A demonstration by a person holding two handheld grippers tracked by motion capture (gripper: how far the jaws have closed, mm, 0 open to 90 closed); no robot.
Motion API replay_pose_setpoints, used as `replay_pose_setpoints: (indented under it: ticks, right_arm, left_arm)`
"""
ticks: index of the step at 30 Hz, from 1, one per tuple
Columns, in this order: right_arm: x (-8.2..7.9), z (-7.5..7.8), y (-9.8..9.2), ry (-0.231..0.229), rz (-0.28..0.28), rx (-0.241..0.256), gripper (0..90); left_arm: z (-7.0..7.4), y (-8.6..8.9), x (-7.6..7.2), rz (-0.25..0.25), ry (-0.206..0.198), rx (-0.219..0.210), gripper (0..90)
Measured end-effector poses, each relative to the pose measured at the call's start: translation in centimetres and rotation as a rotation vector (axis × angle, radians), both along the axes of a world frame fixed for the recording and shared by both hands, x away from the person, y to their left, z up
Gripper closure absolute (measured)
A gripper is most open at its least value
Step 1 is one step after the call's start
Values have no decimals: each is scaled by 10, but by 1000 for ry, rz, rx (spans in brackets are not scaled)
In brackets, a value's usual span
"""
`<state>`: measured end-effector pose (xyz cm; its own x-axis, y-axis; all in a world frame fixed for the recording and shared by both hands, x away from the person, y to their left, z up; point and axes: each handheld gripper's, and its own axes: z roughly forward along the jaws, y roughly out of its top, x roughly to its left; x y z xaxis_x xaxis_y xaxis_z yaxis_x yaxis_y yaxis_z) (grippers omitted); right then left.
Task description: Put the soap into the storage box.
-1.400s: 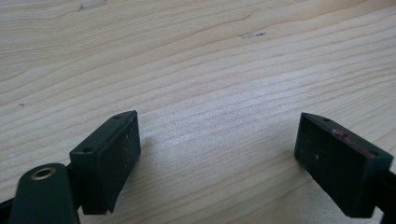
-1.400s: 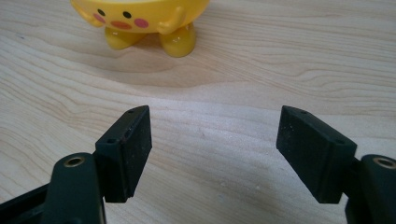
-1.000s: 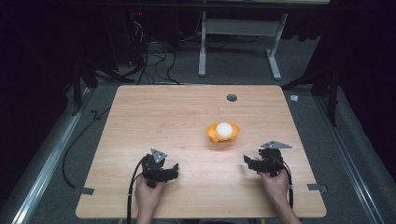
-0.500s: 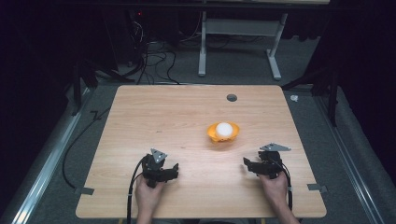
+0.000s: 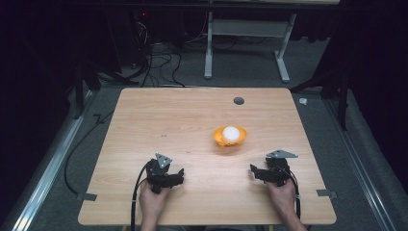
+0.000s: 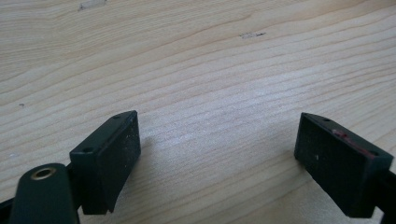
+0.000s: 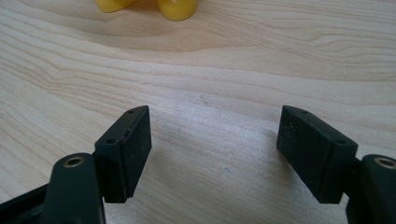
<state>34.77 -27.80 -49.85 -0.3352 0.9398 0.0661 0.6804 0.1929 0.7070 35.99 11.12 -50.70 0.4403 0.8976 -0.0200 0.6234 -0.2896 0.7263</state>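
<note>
We see two black grippers, left gripper (image 5: pixel 179 176) and right gripper (image 5: pixel 253 172), each carrying a grey three-cornered plate. Black cables trail behind; brass-coloured screws mark the jaws.

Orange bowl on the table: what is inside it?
In the high view, the orange bowl holds one white ball, which rises above the rim. The ball covers the bowl's bottom, so anything beneath it cannot be seen.

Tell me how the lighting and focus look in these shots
High view: table brightly lit, surroundings dark, white ball slightly overexposed. Left gripper view: sharp wood grain, soft shadows beside the jaws. Right gripper view: yellow holder cropped at the top edge, mildly soft.
</note>
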Motion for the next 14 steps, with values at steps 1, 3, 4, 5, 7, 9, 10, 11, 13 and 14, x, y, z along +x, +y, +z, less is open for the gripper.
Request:
replay_pose_setpoints:
  ticks: [1, 3, 4, 5, 7, 9, 10, 11, 13, 14]
  right_arm:
    - [0, -1, 1, -5, 1, 0, 268]
    - [-2, -3, 5, -34, 14, -27, 264]
    - [-3, -4, 10, -38, 35, -69, 258]
    - [-3, -4, 10, -38, 35, -69, 258]
    - [-3, -4, 11, -38, 48, -68, 258]
    - [-3, -4, 11, -38, 50, -67, 259]
    - [-3, -4, 11, -38, 51, -67, 259]
    - [-2, -4, 11, -38, 52, -67, 259]
    - [-2, -4, 12, -38, 54, -68, 259]
    - [-2, -4, 12, -38, 54, -68, 259]
  left_arm:
    - [0, 0, 0, 0, 0, 0, 147]
    - [0, 0, 0, 2, -2, 1, 147]
    - [0, 0, 0, 2, -2, 1, 147]
    - [0, 0, 0, 2, -2, 1, 147]
    - [0, 0, 0, 2, -2, 1, 147]
    - [0, 0, 0, 2, -2, 1, 147]
    - [0, 0, 0, 1, -2, 1, 147]
    - [0, 0, 0, 0, 0, 0, 147]
    - [0, 0, 0, 0, 0, 0, 147]
    - [0, 0, 0, 0, 0, 0, 147]
